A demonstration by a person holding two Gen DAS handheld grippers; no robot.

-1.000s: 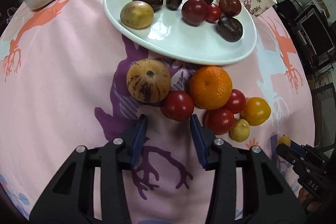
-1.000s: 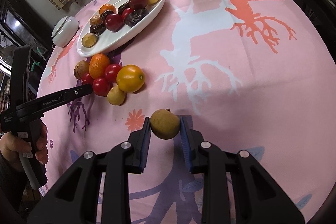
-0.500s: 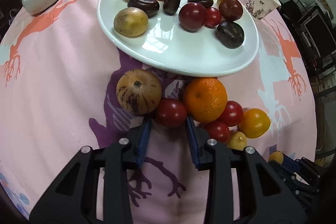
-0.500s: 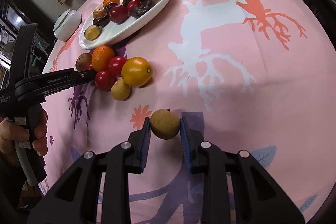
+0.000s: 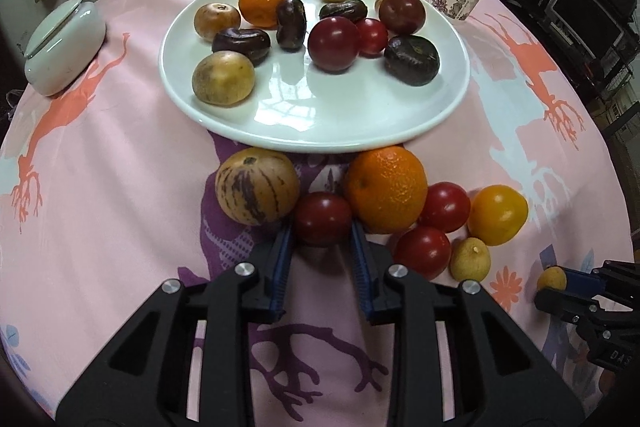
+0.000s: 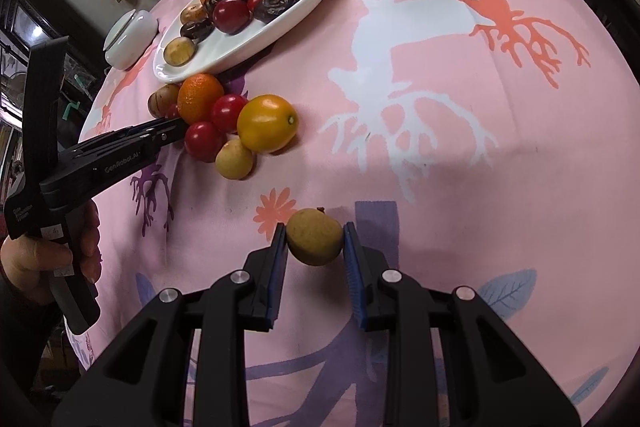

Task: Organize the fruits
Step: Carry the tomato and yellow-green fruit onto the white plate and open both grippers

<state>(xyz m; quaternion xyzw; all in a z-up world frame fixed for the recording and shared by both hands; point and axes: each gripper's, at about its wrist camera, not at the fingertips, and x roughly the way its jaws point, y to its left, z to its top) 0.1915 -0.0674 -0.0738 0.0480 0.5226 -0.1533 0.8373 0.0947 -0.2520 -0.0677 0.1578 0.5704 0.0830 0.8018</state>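
We see the pink-clothed surface (image 5: 120, 187) carrying a white plate (image 5: 320, 131) already loaded with eleven fruits, so we judge the sorting roughly halfway; seven fruits still lie in a cluster just beside the plate's near rim: one striped melon (image 5: 256, 185), one orange (image 5: 386, 189), one yellow fruit (image 5: 497, 215), three red tomatoes, one small tan fruit (image 5: 471, 259); our left hand-held gripper (image 5: 322, 247) is partly open, its blue pads flanking a red tomato (image 5: 322, 219), whether gripping we cannot tell; our right hand-held gripper (image 6: 315, 245) is closed on a brown round fruit (image 6: 315, 237), well apart from the plate.
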